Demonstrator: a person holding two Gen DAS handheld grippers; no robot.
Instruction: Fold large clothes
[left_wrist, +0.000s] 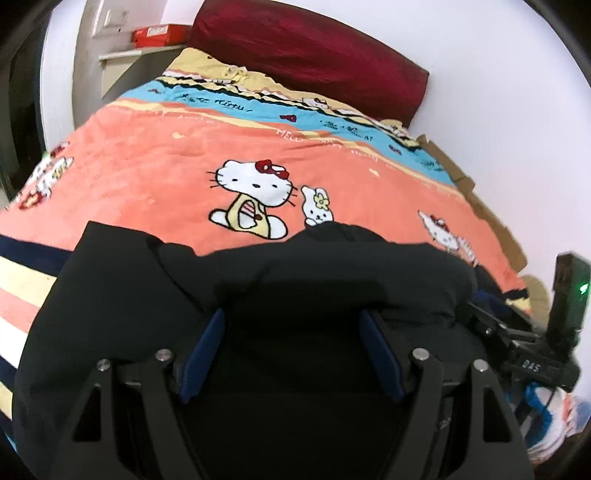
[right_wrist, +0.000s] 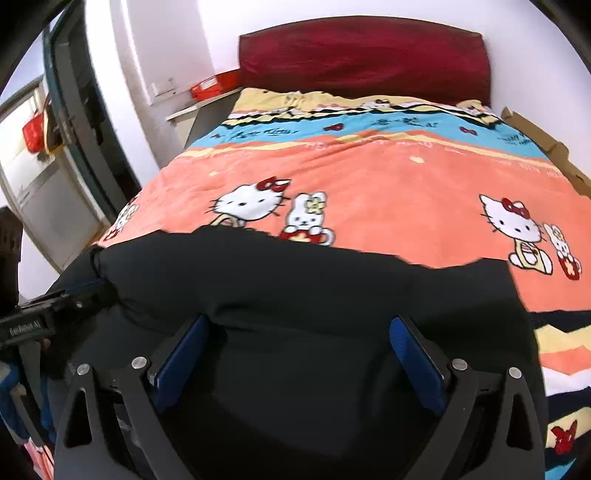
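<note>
A large black garment (left_wrist: 258, 273) lies bunched across the near end of the bed, its thick folded edge running side to side. My left gripper (left_wrist: 291, 317) stands open, and the fold rests in front of and between its blue pads (left_wrist: 207, 347) without being pinched. In the right wrist view the same garment (right_wrist: 295, 273) spreads out wide. My right gripper (right_wrist: 300, 323) is open too, its blue pads (right_wrist: 417, 362) well apart over the cloth. The two tools sit side by side at the garment's near edge. The cloth under the jaws is hidden in shadow.
An orange cartoon-cat blanket (left_wrist: 147, 166) (right_wrist: 406, 184) covers the bed. A dark red cushion (left_wrist: 314, 51) (right_wrist: 362, 55) leans at the head wall. A red box (right_wrist: 214, 85) sits on a shelf to the left. Cardboard (right_wrist: 546, 147) lines the right wall, and a door (right_wrist: 55, 192) stands at the left.
</note>
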